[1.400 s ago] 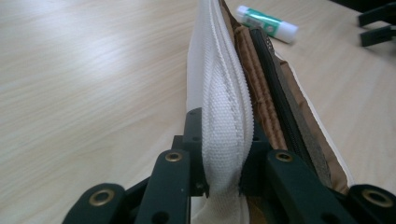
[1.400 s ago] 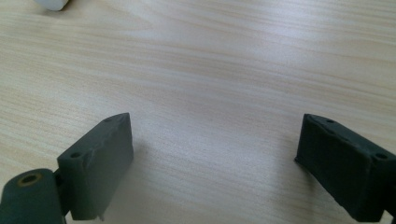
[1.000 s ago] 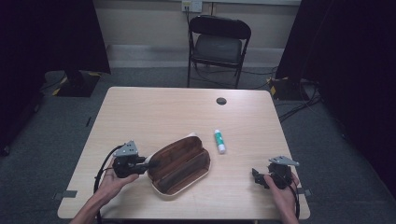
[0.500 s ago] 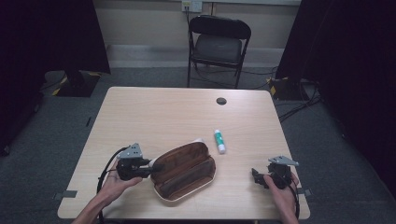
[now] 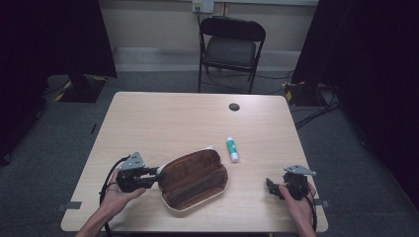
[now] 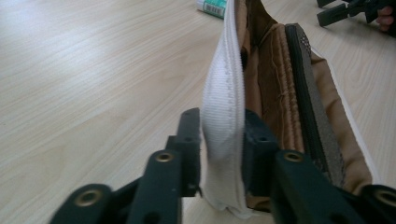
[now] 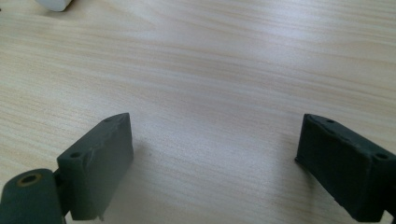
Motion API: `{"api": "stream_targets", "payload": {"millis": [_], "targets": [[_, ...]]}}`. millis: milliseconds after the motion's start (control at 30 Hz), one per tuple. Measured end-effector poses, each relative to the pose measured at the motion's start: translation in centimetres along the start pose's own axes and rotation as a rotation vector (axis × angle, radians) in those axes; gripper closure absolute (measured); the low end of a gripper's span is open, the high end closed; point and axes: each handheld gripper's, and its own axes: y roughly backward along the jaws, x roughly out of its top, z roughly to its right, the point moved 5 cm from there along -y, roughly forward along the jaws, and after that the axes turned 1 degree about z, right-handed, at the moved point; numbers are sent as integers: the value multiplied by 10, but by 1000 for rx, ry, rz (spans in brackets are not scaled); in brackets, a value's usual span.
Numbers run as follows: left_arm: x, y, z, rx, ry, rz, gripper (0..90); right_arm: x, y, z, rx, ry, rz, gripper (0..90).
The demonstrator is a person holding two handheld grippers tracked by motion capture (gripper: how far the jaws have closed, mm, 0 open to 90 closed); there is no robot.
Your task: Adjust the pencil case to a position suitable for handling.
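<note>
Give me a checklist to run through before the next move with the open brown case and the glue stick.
1. Left tool clamped on the white edge of the open brown fabric case: ok.
2. Case lies open, lining up: ok.
3. Right tool open with only bare wooden table between its jaws: ok.
4. White and green glue stick lies apart from the case, beside its far right end: ok.
5. Nothing lies between the right tool and the glue stick: ok.
6. Room inside the case for the stick: cannot tell.

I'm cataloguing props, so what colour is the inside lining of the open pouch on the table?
Brown lining in the pouch, edged white; clearest in the high view.
</note>
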Motion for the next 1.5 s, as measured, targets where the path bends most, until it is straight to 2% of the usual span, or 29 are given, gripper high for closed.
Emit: {"api": "stream_targets", "payload": {"millis": [167, 200, 233, 300, 567, 633, 733, 833, 900, 1000, 1100, 1233, 1367, 1500], "targets": [[3, -2, -8, 31, -4, 0, 757, 0, 0, 0, 2, 1, 0, 96], [3, -3, -10, 35, -3, 7, 757, 0, -1, 0, 2, 1, 0, 96], [4, -4, -10, 35, 15, 15, 757, 1, -1, 0, 3, 2, 1, 96], [5, -5, -15, 53, 13, 20, 749, 1, -1, 0, 2, 2, 1, 96], [7, -9, -28, 110, 55, 31, 601, 1, -1, -1, 3, 2, 1, 96], [8, -11, -30, 114, 51, 41, 597, 1, -1, -1, 3, 2, 1, 96], [9, -13, -32, 129, 66, 48, 572, 1, -1, -1, 4, 2, 0, 96], [9, -13, -32, 126, 68, 42, 565, 1, -1, -1, 4, 2, 0, 96], [9, -12, -32, 127, 84, 51, 556, 1, -1, -1, 4, 2, 0, 96], [7, -10, -32, 100, 100, 48, 491, 1, -1, -1, 4, 2, 0, 96], [7, -6, -30, 93, 103, 41, 467, 1, -1, -1, 4, 2, 0, 96], [6, -4, -27, 77, 131, 38, 412, 1, -1, -1, 4, 2, 0, 96], [6, 4, -20, 69, 104, 35, 386, 1, -1, -1, 4, 2, 1, 96], [-1, 12, -18, 77, 102, 24, 361, 1, -1, -1, 4, 2, 0, 96]]}}
